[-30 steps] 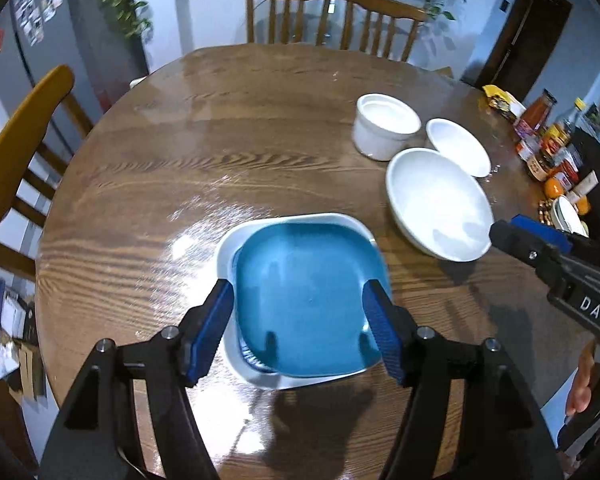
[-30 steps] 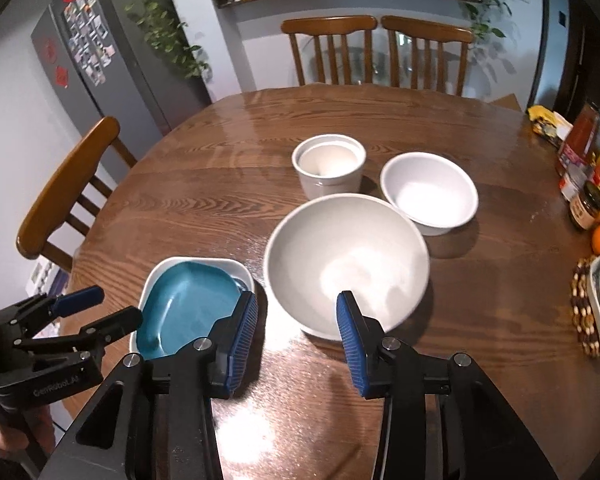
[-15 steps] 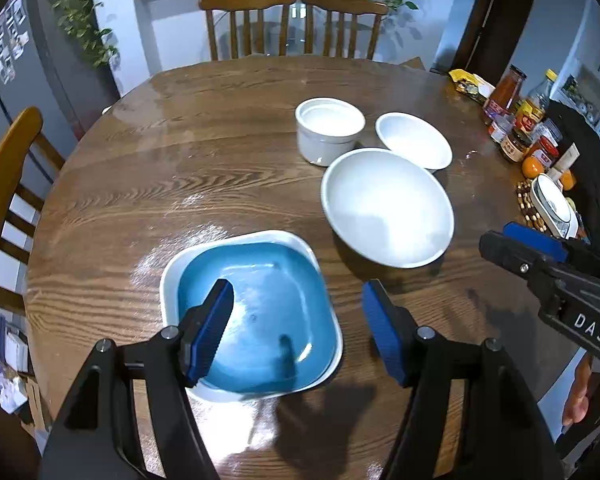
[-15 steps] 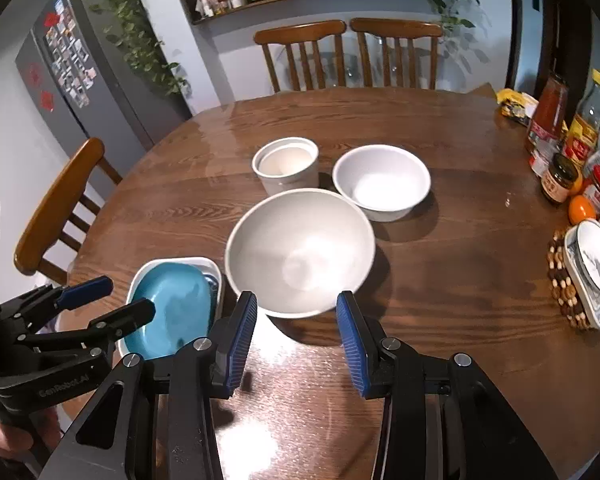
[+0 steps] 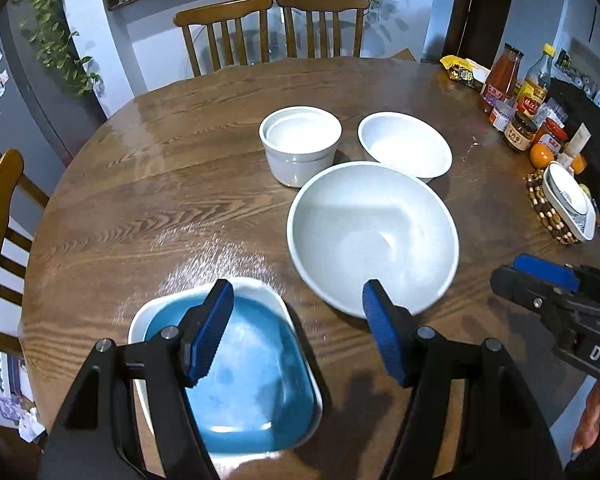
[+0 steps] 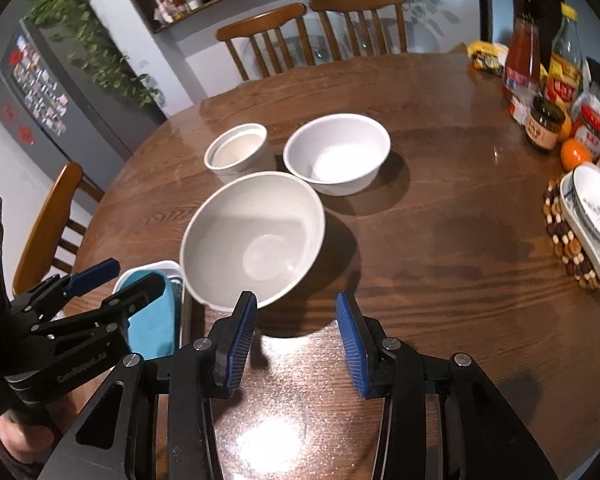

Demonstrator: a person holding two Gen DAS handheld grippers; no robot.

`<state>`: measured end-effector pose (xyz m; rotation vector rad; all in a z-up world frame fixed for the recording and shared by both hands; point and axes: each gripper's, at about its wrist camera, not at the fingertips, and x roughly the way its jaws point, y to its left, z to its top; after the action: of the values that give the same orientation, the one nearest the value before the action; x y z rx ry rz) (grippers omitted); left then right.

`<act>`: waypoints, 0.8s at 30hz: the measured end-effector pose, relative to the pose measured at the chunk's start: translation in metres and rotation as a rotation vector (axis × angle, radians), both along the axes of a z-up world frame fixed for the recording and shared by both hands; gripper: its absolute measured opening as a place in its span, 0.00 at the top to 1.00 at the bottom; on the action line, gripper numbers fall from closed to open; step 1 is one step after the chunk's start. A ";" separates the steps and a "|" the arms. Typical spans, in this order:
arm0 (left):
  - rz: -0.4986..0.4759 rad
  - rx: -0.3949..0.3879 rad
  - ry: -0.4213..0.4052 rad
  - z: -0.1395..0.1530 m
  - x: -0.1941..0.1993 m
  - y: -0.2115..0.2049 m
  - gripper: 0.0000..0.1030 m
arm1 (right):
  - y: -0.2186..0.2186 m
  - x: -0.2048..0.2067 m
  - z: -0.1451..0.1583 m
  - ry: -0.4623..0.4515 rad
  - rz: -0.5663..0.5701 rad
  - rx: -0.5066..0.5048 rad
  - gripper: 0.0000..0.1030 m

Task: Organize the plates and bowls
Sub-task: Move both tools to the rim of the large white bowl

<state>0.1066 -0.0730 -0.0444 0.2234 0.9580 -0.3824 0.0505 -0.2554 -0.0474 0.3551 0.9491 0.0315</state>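
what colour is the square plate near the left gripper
Blue inside, with a white rim: the square plate shows best in the left wrist view.

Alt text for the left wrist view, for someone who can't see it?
An open left gripper hovers over a wooden table, above a blue plate stacked on a white one. Beyond sit a large white bowl, a smaller bowl and a white crock.

Bare table (image 5: 148, 184) is left open at the far left. The centre is blocked by the large bowl (image 5: 372, 236), small bowl (image 5: 406, 146) and ramekin (image 5: 300, 144); the right edge is crowded by jars (image 6: 544, 122).
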 end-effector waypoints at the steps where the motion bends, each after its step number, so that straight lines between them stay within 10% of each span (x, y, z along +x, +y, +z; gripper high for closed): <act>1: 0.000 0.005 0.000 -0.002 0.003 -0.002 0.36 | -0.002 0.002 -0.002 0.003 -0.002 0.007 0.59; 24: -0.013 0.035 0.098 -0.039 0.046 -0.037 0.44 | -0.020 0.052 -0.046 0.097 -0.022 0.137 0.59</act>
<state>0.1530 -0.1103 -0.0836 0.2450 1.0607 -0.3917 0.1023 -0.2757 -0.0932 0.4972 1.0414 0.0600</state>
